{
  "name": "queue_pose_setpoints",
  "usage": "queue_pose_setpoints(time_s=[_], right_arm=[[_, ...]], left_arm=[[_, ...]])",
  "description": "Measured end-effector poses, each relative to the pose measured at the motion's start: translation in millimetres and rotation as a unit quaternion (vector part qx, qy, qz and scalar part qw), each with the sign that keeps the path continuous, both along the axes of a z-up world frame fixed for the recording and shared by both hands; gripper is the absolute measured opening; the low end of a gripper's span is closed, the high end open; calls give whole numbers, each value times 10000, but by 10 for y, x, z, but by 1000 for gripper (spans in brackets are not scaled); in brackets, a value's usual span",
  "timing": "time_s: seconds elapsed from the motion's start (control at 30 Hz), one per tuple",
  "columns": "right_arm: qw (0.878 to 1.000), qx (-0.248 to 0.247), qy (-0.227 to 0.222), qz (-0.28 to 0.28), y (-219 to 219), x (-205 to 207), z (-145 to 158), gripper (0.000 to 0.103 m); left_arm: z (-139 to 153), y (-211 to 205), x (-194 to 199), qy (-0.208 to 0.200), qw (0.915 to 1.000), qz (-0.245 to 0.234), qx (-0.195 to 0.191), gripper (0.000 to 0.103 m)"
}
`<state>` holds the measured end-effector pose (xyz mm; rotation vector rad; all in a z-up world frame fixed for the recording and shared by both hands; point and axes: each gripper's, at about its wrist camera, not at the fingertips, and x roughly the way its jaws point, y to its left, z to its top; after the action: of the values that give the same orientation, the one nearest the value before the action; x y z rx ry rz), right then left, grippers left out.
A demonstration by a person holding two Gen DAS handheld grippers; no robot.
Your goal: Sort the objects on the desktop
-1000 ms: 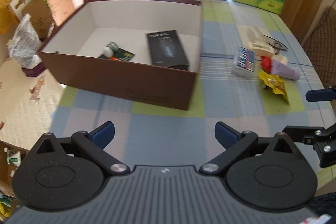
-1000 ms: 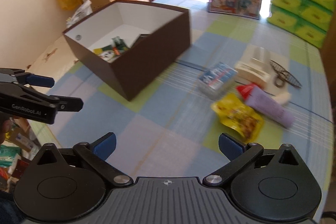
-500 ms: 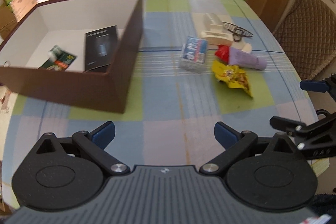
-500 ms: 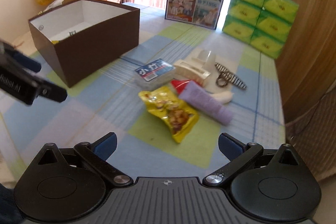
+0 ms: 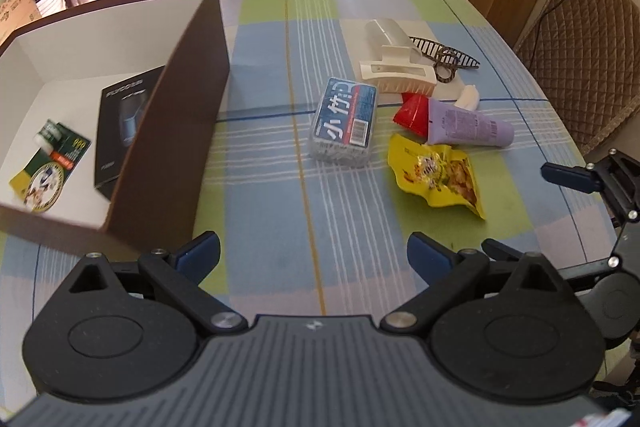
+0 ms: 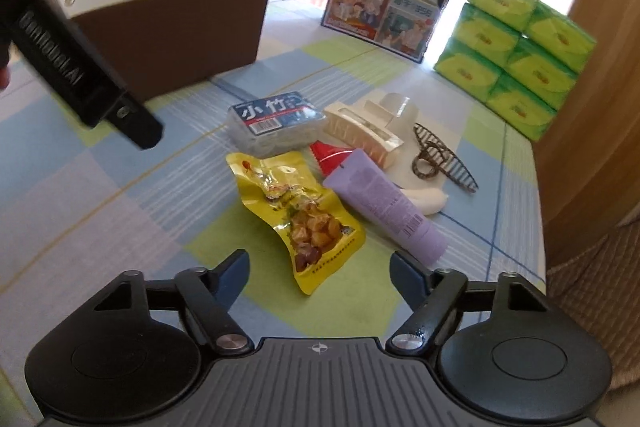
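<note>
My right claw (image 6: 318,267) is spread above the yellow snack pouch (image 6: 298,213) at frame centre; closing carelessly, I'd likely snag the purple tube (image 6: 386,207) touching it.

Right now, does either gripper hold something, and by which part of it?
Nothing is held. The left gripper and the right gripper are both open and empty; the right one faces the snack bag without touching it.
</note>
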<state>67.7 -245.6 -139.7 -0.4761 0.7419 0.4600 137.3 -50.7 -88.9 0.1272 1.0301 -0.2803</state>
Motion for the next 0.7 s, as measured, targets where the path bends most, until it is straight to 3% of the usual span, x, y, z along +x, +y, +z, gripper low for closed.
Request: queue_pose_setpoints(time_s=[0.27, 0.47, 0.5, 0.53, 0.57, 0.7], right_arm=[[9980, -351, -197, 493, 171, 98, -244, 68], [9971, -266, -375, 602, 251, 261, -357, 67], [9972, -246, -398, 582, 251, 299, -369, 64], [9973, -214, -397, 572, 248, 336, -363, 48], [9977, -144, -321, 584, 239, 379, -361, 40], [9987, -16, -181, 485, 193, 428, -292, 32]], left_arm=[[-117, -117, 243, 139, 9998, -152, 52, 98], [-189, -107, 321, 250, 9995, -146, 90, 98], [-198, -104, 328, 265, 9995, -140, 100, 98], [-205, -101, 335, 278, 9995, -137, 107, 98], [-211, -98, 342, 288, 9994, -138, 111, 98], [-212, -104, 366, 281, 9994, -148, 118, 98]])
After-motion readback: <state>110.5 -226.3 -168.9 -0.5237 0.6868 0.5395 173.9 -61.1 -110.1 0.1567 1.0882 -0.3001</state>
